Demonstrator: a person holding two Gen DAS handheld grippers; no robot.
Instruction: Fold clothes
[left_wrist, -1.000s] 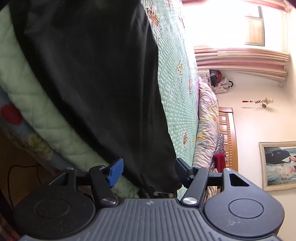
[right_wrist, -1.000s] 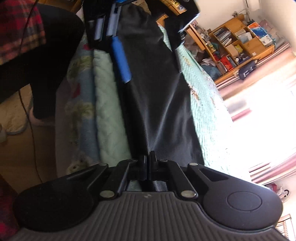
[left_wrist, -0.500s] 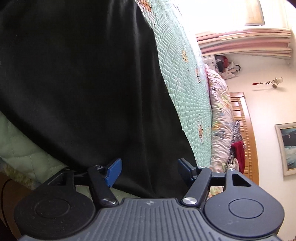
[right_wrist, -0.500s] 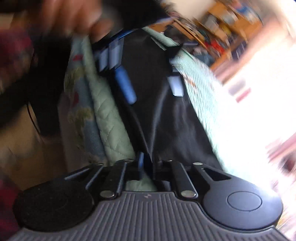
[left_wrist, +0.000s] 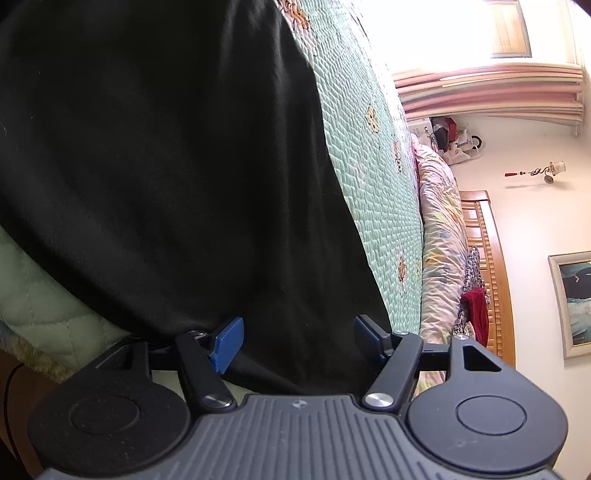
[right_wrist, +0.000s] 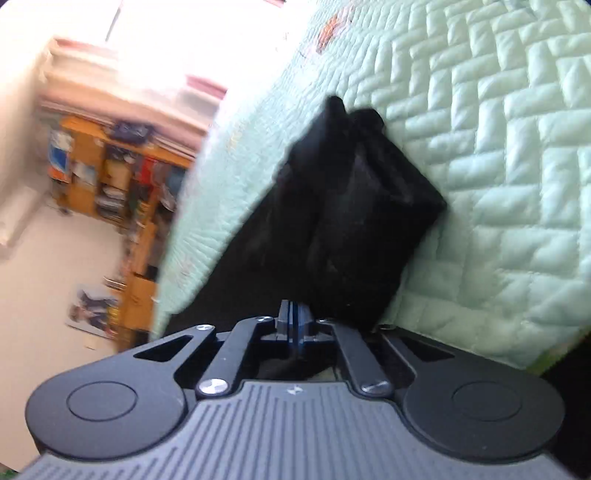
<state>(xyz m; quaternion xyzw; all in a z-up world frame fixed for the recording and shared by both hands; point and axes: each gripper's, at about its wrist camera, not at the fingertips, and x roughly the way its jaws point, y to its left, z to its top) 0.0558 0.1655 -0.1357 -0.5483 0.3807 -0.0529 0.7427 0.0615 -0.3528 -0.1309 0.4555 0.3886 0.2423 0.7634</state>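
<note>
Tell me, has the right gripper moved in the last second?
Yes. The right gripper, shut on the black garment, has swung round: the bookshelf went from upper right to left.

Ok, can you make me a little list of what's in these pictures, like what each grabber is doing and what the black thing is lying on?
garment: black garment, spread over the bed
surface: green quilt
left gripper: open, fingers either side of the garment's near edge, not clamped
right gripper: shut on a bunched part of the black garment
right view: blurred
other bedding: floral duvet beyond the quilt
background: wooden headboard, framed picture
</note>
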